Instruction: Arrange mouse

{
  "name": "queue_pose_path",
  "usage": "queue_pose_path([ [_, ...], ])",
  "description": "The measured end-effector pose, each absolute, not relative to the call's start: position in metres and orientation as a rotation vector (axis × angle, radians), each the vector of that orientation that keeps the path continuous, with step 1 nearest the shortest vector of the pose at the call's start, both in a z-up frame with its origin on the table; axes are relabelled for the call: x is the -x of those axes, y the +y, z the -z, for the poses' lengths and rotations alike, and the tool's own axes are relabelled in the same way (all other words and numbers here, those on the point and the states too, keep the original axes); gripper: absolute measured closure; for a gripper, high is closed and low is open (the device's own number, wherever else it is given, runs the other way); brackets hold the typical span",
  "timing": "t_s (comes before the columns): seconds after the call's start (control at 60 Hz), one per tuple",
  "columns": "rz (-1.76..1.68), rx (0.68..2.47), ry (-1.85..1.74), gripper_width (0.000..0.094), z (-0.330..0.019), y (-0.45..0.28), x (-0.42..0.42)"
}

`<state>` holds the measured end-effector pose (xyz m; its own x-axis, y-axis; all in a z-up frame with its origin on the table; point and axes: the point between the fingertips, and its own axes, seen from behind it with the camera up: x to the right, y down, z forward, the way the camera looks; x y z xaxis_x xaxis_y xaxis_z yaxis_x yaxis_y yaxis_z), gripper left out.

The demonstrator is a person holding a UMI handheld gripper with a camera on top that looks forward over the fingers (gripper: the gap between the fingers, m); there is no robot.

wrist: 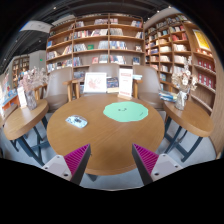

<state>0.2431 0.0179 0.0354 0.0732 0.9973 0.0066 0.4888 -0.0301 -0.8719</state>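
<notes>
Gripper view | gripper (pixel 111 160) open | mouse (pixel 77 122) beyond fingers, left, on table (pixel 105 140)

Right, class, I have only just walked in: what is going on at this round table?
A hand-held gripper hovers at the near edge of a round wooden table, fingers open and holding nothing. On the table, beyond the fingers, lies a green mat, and off to its left a small object that may be the mouse; I cannot tell for sure. Chairs and bookshelves stand behind. Nothing is gripped yet.
</notes>
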Motion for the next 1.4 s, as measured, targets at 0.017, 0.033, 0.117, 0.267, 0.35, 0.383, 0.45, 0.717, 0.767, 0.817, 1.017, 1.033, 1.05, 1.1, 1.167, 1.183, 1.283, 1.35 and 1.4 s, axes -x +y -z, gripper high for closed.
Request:
queue_pose_path([
  [0.017, -0.872, 1.616, -1.512, 0.0078, -0.036, 0.014, -0.245],
  [0.033, -0.871, 1.614, -1.514, 0.0080, -0.036, 0.014, -0.244],
  [0.117, -0.878, 1.598, -1.528, 0.0075, -0.036, 0.002, -0.238],
  [0.267, -0.897, 1.582, -1.569, 0.0080, -0.033, -0.034, -0.227],
  [0.35, -0.898, 1.573, -1.588, 0.0079, -0.032, -0.047, -0.220],
  [0.383, -0.897, 1.569, -1.595, 0.0081, -0.030, -0.052, -0.217],
  [0.45, -0.902, 1.567, -1.612, 0.0080, -0.026, -0.061, -0.211],
  [0.717, -0.892, 1.576, -1.650, 0.0081, -0.010, -0.091, -0.176],
  [0.767, -0.882, 1.581, -1.653, 0.0079, -0.006, -0.092, -0.168],
  [0.817, -0.873, 1.586, -1.657, 0.0080, -0.003, -0.094, -0.160],
  [1.017, -0.841, 1.604, -1.663, 0.0082, 0.002, -0.103, -0.125],
  [1.033, -0.838, 1.607, -1.664, 0.0083, 0.002, -0.104, -0.123],
  [1.05, -0.837, 1.609, -1.664, 0.0084, 0.003, -0.105, -0.120],
  [1.1, -0.830, 1.611, -1.666, 0.0081, 0.004, -0.106, -0.111],
  [1.167, -0.813, 1.612, -1.671, 0.0081, 0.009, -0.105, -0.101],
  [1.183, -0.810, 1.614, -1.674, 0.0081, 0.010, -0.106, -0.099],
  [1.283, -0.833, 1.633, -1.672, 0.0082, 0.012, -0.109, -0.083],
  [1.35, -0.845, 1.652, -1.665, 0.0080, 0.013, -0.109, -0.072],
  [1.4, -0.842, 1.651, -1.659, 0.0079, 0.013, -0.107, -0.064],
])
